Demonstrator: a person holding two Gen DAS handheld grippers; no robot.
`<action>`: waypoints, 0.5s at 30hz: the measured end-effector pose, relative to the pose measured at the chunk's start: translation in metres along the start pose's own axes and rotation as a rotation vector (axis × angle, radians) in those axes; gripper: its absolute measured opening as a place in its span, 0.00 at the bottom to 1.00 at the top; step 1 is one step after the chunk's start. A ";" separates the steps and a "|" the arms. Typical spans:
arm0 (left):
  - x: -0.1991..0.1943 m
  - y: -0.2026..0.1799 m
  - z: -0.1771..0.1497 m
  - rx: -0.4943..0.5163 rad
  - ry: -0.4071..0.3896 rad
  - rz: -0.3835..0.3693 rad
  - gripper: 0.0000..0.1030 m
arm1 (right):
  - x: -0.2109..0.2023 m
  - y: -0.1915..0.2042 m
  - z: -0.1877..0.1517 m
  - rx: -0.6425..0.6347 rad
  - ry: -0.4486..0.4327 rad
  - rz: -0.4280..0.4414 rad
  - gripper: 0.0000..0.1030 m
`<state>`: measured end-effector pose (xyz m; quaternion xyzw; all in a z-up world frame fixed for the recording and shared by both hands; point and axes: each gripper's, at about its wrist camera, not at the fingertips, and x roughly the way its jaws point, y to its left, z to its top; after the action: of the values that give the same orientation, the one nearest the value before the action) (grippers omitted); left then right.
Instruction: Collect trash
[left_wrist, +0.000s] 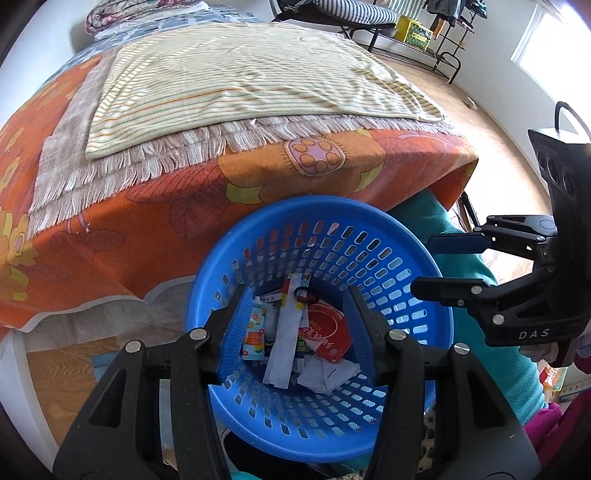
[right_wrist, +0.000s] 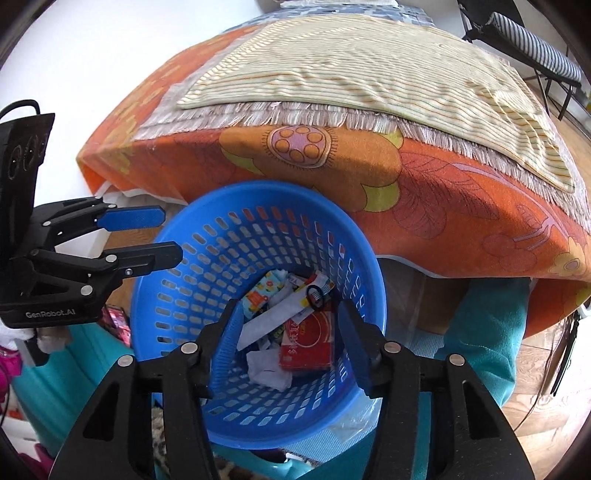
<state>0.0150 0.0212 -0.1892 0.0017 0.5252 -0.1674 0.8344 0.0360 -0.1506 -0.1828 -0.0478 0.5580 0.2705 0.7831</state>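
So there's a bed (left_wrist: 155, 221) with a loud orange flowery cover, and on top of that a fringed beige throw (left_wrist: 122, 162) with a striped yellow cloth (left_wrist: 240, 85) laid flat over it. Right up against the near edge of the bed sits a blue plastic basket (left_wrist: 417, 317) full of slots. The trash is all down in the bottom of it: a red packet (right_wrist: 308, 341), a long white wrapper (left_wrist: 282, 339), a little colourful pouch (left_wrist: 254, 332) and some crumpled white paper (right_wrist: 266, 369). Both claws hang over the basket mouth, left claw (left_wrist: 299, 332) and right claw (right_wrist: 291, 339), each one spread wide and holding nothing at all.
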 end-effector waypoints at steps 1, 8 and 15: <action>0.000 0.001 0.000 -0.004 -0.002 0.002 0.59 | 0.000 0.000 0.000 -0.003 0.003 -0.001 0.52; -0.009 0.006 0.008 -0.037 -0.035 0.016 0.61 | -0.004 0.000 0.003 -0.011 -0.012 -0.027 0.55; -0.031 0.012 0.029 -0.080 -0.122 0.058 0.65 | -0.020 -0.003 0.017 -0.007 -0.077 -0.070 0.56</action>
<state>0.0318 0.0363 -0.1509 -0.0266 0.4791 -0.1219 0.8688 0.0472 -0.1543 -0.1596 -0.0595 0.5245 0.2464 0.8128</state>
